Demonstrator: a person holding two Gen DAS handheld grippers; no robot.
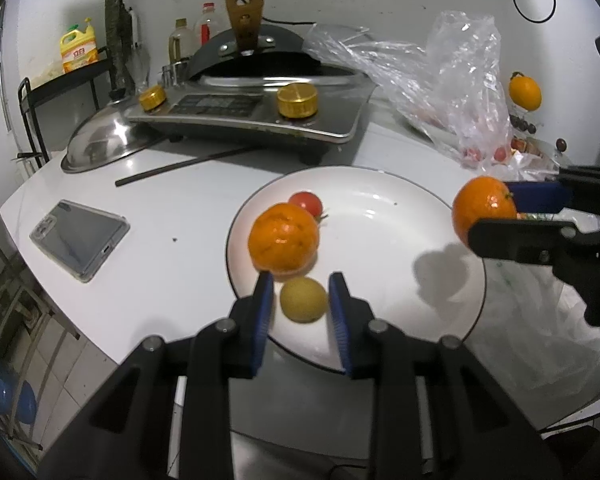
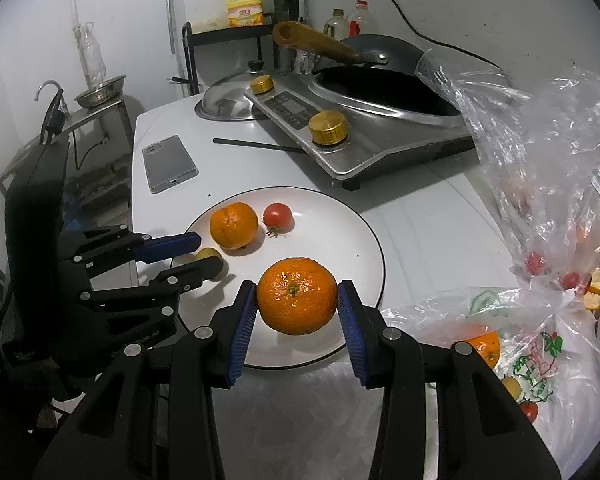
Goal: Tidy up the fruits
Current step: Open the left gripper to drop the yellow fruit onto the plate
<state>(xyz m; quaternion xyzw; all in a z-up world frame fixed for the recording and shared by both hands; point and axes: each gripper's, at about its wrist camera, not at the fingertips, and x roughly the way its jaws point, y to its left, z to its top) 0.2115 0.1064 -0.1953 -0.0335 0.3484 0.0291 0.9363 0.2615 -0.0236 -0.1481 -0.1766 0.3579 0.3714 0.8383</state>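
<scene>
Now, two grippers over the white plate [image 2: 374, 240]. Right gripper [image 2: 297, 300] pinches a tangerine [image 2: 297, 295], blue pads pressed on its left and right flanks, stem end facing the camera. The fruit hangs above the plate's near-right part, not resting on it; its shadow falls on bare white in the left wrist view.

Left gripper [image 1: 300, 286] sits low at the plate's near-left edge. A small yellow fruit [image 1: 303, 299] lies on the plate between its jaws, which are opening slightly; gaps show on both sides, so no grip.

A second tangerine [image 1: 283, 238] and a cherry tomato [image 1: 306, 203] lie just beyond the yellow fruit.

Judgement: the held tangerine needs only to go straight down; the open patch lies right of the cluster.
</scene>
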